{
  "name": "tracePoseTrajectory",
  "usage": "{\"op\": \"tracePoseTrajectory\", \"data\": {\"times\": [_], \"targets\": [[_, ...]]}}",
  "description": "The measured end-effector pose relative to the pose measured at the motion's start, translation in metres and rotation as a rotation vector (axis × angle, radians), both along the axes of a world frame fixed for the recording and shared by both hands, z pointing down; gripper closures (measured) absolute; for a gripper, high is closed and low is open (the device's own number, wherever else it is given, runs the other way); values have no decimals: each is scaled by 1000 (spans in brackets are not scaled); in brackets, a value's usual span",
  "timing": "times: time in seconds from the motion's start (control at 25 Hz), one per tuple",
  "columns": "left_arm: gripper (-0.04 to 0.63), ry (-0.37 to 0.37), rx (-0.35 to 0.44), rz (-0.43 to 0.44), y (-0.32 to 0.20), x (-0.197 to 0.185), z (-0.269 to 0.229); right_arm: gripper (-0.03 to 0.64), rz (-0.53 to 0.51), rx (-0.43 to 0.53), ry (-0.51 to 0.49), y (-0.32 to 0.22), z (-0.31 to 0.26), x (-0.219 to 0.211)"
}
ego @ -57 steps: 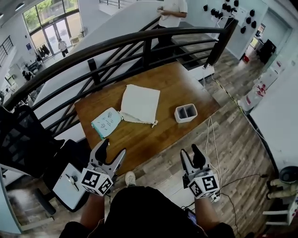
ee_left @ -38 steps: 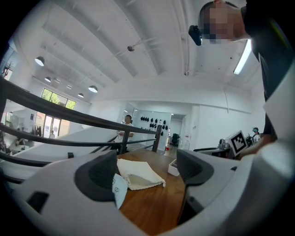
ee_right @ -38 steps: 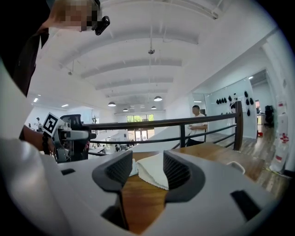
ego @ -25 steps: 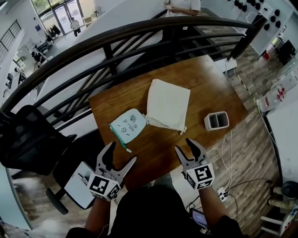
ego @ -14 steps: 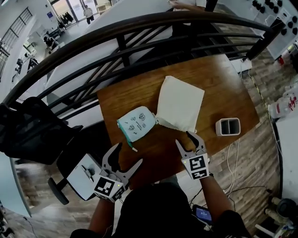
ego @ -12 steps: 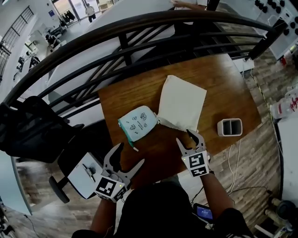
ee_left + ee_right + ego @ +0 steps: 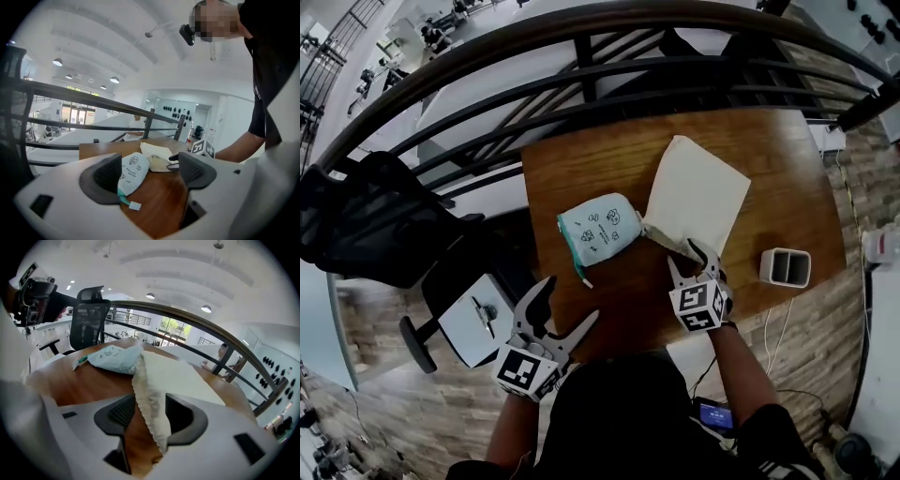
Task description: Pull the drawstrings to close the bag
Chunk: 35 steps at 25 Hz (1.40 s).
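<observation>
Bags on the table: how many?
2. The cream drawstring bag has its gathered edge between the jaws of the right gripper; the teal printed pouch lies against its left side. Nothing looks hidden.

Your brown wooden table (image 7: 581, 159) carries three things. A flat cream drawstring bag (image 7: 698, 197) lies near the middle. A mint-green printed pouch (image 7: 598, 228) lies just beside its near left corner. A white two-compartment box (image 7: 786, 266) stands apart, toward the table's right edge.
</observation>
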State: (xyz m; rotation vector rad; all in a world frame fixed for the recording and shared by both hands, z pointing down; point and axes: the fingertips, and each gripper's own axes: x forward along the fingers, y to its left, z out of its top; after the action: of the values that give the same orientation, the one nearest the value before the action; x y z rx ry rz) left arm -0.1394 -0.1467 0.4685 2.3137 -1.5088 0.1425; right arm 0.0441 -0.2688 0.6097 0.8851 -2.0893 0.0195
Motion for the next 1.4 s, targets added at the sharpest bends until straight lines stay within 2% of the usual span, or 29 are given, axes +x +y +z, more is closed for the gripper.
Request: {"op": "tracePoseTrajectory", "data": {"times": [0.16, 0.2, 0.24, 0.48, 0.6, 0.72, 0.88, 1.12, 1.4], "targets": [[209, 1, -25, -31, 6, -7, 7, 446, 26, 11, 76, -11, 14, 2], [209, 2, -32, -35, 8, -8, 9, 480, 35, 18, 90, -12, 15, 3], [209, 3, -38, -37, 9, -8, 11, 547, 43, 25, 93, -12, 15, 3], [234, -4, -71, 26, 14, 0, 25, 581, 64, 45, 35, 5, -2, 5], [311, -3, -68, 81, 9, 11, 31, 584, 71, 45, -5, 20, -14, 8], [353, -14, -93, 167, 5, 28, 45, 584, 61, 41, -42, 37, -24, 10], [353, -18, -151, 273, 7, 48, 76, 586, 42, 42, -101, 65, -38, 9], [353, -116, -216, 433, 12, 74, 118, 586, 48, 38, -148, 89, -50, 7], [353, -157, -224, 547, -1, 98, 137, 586, 39, 40, -168, 105, -54, 9]]}}
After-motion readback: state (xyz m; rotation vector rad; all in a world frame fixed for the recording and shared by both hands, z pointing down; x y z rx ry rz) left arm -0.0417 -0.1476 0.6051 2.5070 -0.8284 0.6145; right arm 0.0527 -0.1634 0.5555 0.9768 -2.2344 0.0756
